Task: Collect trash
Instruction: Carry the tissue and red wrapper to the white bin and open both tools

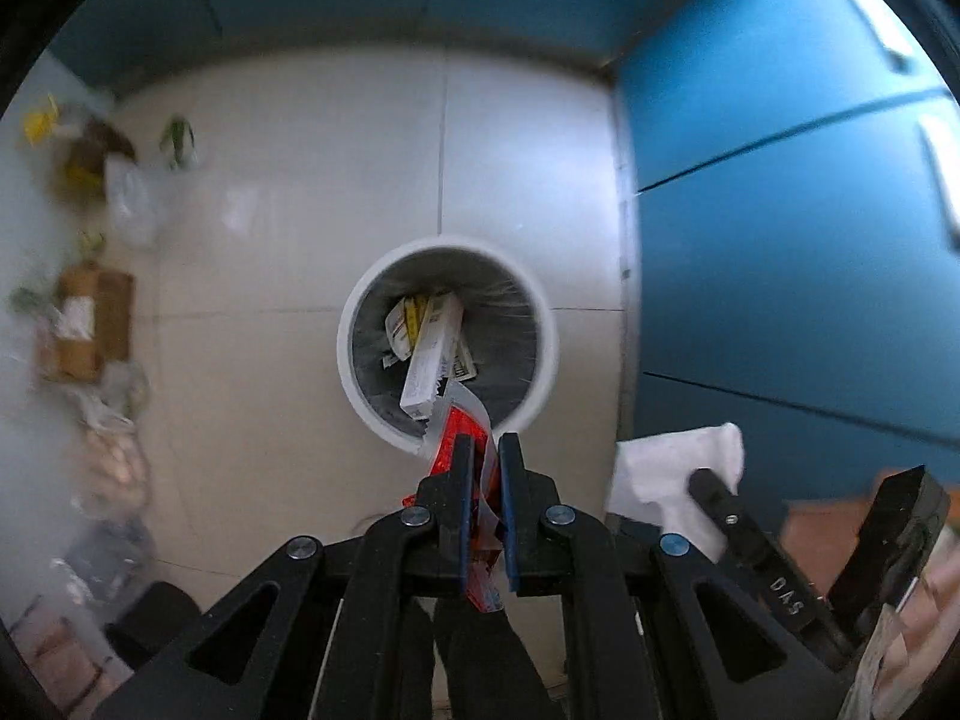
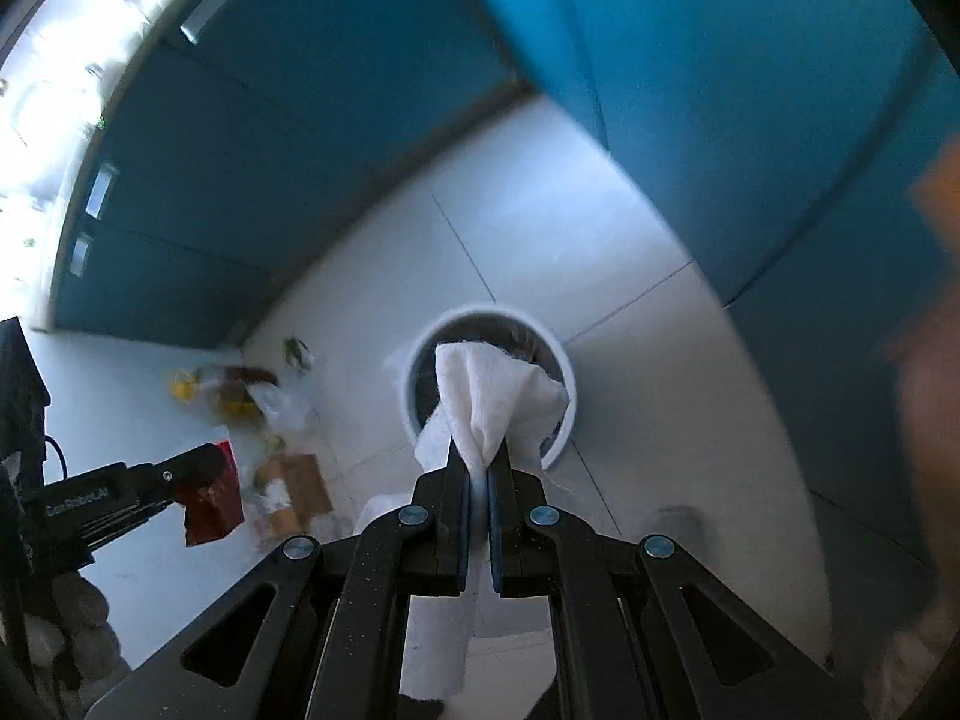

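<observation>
On my far left, well off to the side of both tools, a scatter of litter (image 1: 90, 324) lies on the tiled floor (image 1: 288, 228): cardboard pieces, clear bags and yellow scraps, too blurred to sort further. I judge that as the work left, several more pickups at least.

My left gripper (image 1: 480, 450) has its jaws clamped on a red wrapper (image 1: 462, 438). The wrapper runs lengthwise between the jaws, its long axis along the fingers, the clear torn end poking forward past the tips and just over the near rim of the white bin (image 1: 447, 354). The bin sits directly ahead of the jaws, mouth up, and already holds a long white carton (image 1: 432, 354) leaning on its end with printed packets beneath it. So part of the job looks done, and this piece seems ready for release.

My right gripper (image 2: 477, 462) has its jaws pressed together on a white paper towel (image 2: 498, 396). The towel bunches at the pinch and fans forward from the tips over the bin's mouth, while its other end trails back under the tool; its long axis also follows the fingers. I judge both held pieces are about to drop, provided each hangs clear inside the rim.
</observation>
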Action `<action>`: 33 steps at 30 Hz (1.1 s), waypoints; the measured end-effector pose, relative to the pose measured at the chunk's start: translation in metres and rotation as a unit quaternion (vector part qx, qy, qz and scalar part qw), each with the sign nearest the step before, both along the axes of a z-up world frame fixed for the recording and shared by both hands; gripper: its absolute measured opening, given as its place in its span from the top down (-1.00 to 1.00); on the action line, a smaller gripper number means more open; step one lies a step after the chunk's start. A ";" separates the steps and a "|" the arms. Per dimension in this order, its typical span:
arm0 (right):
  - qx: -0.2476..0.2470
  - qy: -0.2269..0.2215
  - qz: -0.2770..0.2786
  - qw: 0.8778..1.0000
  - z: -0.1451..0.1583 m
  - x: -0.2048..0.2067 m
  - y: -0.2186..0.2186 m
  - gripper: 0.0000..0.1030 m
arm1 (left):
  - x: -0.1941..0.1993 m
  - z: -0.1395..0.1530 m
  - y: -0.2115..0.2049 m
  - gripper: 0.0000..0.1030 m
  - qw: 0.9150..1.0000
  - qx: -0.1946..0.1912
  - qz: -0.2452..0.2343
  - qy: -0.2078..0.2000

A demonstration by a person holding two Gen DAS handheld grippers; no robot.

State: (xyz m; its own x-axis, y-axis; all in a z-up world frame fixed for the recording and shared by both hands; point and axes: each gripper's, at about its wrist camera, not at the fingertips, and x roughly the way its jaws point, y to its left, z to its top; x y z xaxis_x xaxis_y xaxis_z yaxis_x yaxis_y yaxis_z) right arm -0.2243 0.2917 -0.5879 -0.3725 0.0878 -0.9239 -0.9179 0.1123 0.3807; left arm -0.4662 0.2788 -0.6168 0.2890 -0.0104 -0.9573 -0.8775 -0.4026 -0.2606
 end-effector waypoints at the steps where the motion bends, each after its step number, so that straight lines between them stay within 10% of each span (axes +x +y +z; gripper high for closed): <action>1: -0.008 0.009 0.006 1.000 -0.030 -0.010 0.004 0.91 | -0.005 -0.027 0.002 0.90 1.000 -0.009 0.007 -0.009; 8: -0.051 0.017 0.051 0.997 -0.198 -0.059 0.023 0.91 | -0.020 -0.166 0.014 0.89 0.996 -0.057 0.033 -0.057; 14: -0.065 0.007 0.086 0.994 -0.269 -0.073 0.026 0.89 | -0.024 -0.206 0.019 0.86 0.995 -0.074 0.032 -0.051; 18: -0.069 -0.009 0.108 0.992 -0.291 -0.079 0.027 0.76 | -0.028 -0.207 0.015 0.75 0.996 -0.081 0.032 -0.028; 20: -0.067 -0.020 0.115 0.991 -0.292 -0.076 0.028 0.17 | -0.029 -0.202 0.013 0.28 0.997 -0.077 0.022 -0.006; 22: -0.062 -0.025 0.117 0.991 -0.289 -0.077 0.028 -0.04 | -0.031 -0.191 0.009 -0.60 0.997 -0.064 0.014 0.030; 29: -0.033 -0.073 0.145 0.986 -0.259 -0.068 0.026 -0.87 | -0.030 -0.152 -0.015 -1.00 0.988 -0.041 -0.019 0.149; 33: -0.016 -0.130 0.171 0.977 -0.234 -0.065 0.022 -0.99 | -0.027 -0.124 -0.030 -1.00 0.982 -0.034 -0.020 0.182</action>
